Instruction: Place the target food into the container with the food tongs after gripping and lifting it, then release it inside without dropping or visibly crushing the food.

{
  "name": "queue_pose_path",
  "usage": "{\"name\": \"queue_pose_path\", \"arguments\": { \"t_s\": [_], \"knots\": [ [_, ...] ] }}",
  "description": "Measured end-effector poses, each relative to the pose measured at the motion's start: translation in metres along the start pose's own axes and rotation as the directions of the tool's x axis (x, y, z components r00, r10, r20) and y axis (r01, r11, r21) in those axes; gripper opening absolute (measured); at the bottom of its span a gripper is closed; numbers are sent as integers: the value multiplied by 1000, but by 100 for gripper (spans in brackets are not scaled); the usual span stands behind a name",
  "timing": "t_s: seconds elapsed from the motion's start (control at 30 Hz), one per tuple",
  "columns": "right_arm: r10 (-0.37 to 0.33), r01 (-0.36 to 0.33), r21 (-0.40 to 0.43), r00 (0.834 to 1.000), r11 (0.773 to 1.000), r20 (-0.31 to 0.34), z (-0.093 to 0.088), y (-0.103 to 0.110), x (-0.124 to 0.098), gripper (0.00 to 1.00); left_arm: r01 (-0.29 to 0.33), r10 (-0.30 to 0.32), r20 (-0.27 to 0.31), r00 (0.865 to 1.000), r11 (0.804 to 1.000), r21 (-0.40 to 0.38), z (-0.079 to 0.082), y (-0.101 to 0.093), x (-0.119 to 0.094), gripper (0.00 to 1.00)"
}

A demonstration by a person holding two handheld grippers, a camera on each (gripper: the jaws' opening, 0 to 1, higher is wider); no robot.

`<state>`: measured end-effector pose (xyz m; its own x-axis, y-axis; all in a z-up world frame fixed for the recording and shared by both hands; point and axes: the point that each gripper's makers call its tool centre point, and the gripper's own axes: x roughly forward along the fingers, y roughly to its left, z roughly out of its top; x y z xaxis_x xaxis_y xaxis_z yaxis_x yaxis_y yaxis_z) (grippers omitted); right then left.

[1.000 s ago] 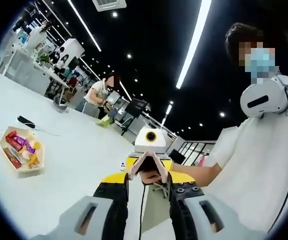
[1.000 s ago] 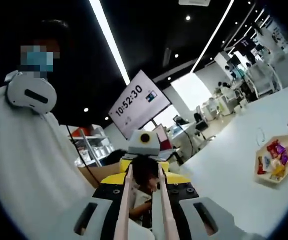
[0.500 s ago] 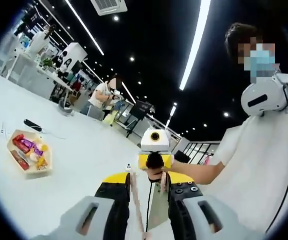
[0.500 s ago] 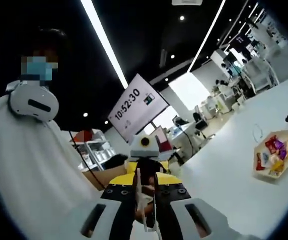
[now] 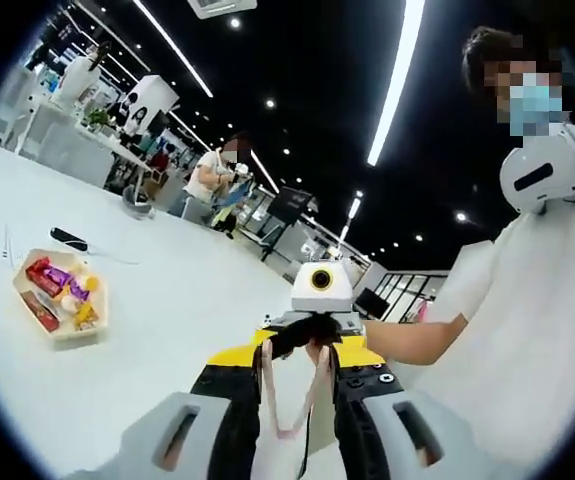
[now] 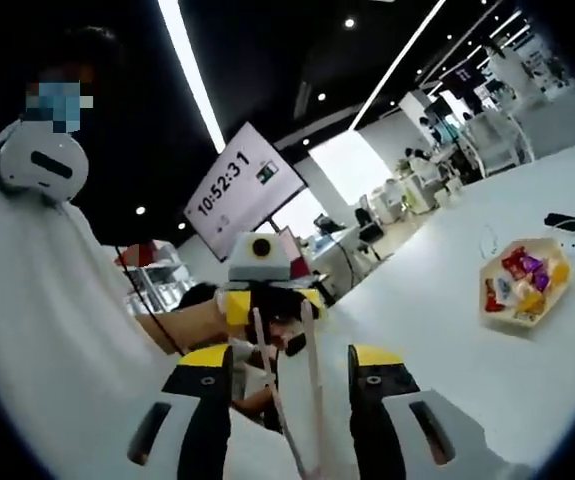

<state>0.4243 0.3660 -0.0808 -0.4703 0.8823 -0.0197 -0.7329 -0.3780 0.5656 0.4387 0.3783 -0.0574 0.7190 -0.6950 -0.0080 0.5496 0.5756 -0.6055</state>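
The two grippers face each other above the broad white desk (image 5: 167, 320), each looking at the other. Between the left gripper (image 5: 289, 395) jaws stand pale pink plastic food tongs (image 5: 289, 400), their arms joined near the camera and spread toward the far ends — the jaws close against them. The right gripper (image 6: 289, 385) jaws stand wide, the pale arms between them untouched. The hexagonal cream tray of wrapped snacks (image 5: 59, 298) rests on the desk, well apart — red, purple and yellow packets inside.
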Motion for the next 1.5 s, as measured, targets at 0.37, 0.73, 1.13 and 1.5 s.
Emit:
{"name": "queue_pose_path", "arguments": {
  "t_s": [0.37, 0.73, 1.13, 1.5],
  "knots": [
    [-3, 1, -24, 998, 1000, -63, -27, -10, 27, 36, 0, -1, 55, 998, 1000, 15, 23, 1, 4, 25],
    [-18, -9, -115, 972, 993, -235, -35, -7, 14, 22, -8, 9, -52, 999, 1000, 25, 5, 6, -14, 29],
    [27, -86, -125, 910, 988, -413, -56, 4, 17, 21, 48, -36, -231, 972, 998, 45, -39, -6, -4, 43],
    [-31, -25, -171, 947, 985, -319, -41, -14, 22, 22, 3, 4, -183, 983, 999, 40, -28, 6, -23, 21]
  ]
}}
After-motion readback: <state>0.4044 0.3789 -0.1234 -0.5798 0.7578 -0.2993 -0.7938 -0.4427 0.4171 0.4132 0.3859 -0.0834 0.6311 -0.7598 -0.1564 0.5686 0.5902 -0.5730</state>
